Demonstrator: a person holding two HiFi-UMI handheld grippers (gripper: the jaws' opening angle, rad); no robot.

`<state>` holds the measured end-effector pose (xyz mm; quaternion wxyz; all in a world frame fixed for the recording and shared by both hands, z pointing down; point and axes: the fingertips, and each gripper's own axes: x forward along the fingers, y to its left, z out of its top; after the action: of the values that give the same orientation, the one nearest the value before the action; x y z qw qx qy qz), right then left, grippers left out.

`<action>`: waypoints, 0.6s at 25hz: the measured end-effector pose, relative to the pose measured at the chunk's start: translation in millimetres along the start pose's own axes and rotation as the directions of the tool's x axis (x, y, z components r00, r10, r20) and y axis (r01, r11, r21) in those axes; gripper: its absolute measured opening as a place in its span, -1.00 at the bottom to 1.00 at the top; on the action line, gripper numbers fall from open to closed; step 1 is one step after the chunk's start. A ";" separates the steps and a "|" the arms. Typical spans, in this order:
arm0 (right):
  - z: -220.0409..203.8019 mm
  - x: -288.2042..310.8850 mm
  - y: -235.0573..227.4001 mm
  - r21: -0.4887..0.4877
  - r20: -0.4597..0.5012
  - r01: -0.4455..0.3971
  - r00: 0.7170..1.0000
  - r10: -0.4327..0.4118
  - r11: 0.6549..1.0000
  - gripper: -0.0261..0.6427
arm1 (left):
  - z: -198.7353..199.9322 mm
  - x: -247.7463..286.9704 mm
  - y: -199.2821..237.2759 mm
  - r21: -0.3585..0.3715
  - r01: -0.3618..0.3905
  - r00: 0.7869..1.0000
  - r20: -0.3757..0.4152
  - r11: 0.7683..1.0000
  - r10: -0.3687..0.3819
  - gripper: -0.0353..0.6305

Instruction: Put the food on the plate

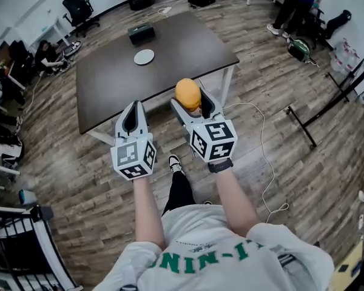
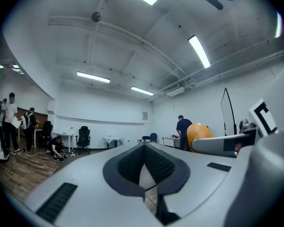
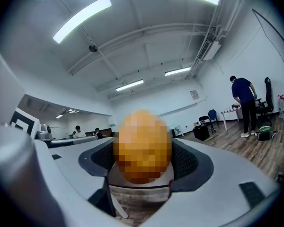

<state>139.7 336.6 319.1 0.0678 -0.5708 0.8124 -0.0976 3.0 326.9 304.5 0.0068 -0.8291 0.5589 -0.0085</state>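
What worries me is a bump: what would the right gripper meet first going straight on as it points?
Likely nothing close: the right gripper, shut on the orange food, points level, seemingly above the dark table, so its way looks free, though the food hides the far end.

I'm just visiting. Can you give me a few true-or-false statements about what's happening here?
1. The right hand-held gripper holds a round orange food item. True.
2. The white plate already has food on it. False: it is bare.
3. The left hand-held gripper grips something too. False: its jaws are together with nothing between them.
4. A black box sits on the dark table, beyond the plate. True.
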 end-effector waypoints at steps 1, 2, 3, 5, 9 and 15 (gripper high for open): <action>-1.4 12.0 -4.8 -0.002 -0.003 0.000 1.000 0.000 1.000 0.12 | -2.9 13.7 4.8 0.012 -0.001 1.000 -0.005 1.000 0.001 -0.88; -2.7 25.6 -10.2 0.001 -0.009 0.000 1.000 0.000 1.000 0.12 | -5.1 28.8 11.0 0.026 -0.005 1.000 -0.011 1.000 0.005 -0.88; -3.6 41.3 -15.9 0.014 -0.016 0.000 1.000 0.000 1.000 0.12 | -5.7 44.7 18.9 0.036 -0.006 1.000 -0.013 0.999 0.007 -0.88; -3.0 78.3 -24.3 0.061 -0.020 -0.005 1.000 0.006 0.998 0.12 | -3.9 75.9 40.7 0.030 -0.005 1.000 -0.005 1.000 0.005 -0.88; -2.5 168.4 -16.9 0.076 -0.043 -0.044 0.998 0.048 0.996 0.12 | -2.4 136.1 105.3 0.005 -0.019 1.000 -0.004 1.000 0.019 -0.88; -4.5 299.4 1.0 0.001 -0.090 -0.098 0.991 0.097 0.995 0.12 | -5.1 228.4 199.0 -0.045 -0.042 0.999 -0.008 0.998 0.042 -0.88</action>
<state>36.3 55.6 323.6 0.0350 -0.5256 0.8417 -0.1182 -95.9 40.6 306.9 -0.0137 -0.8171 0.5764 0.0014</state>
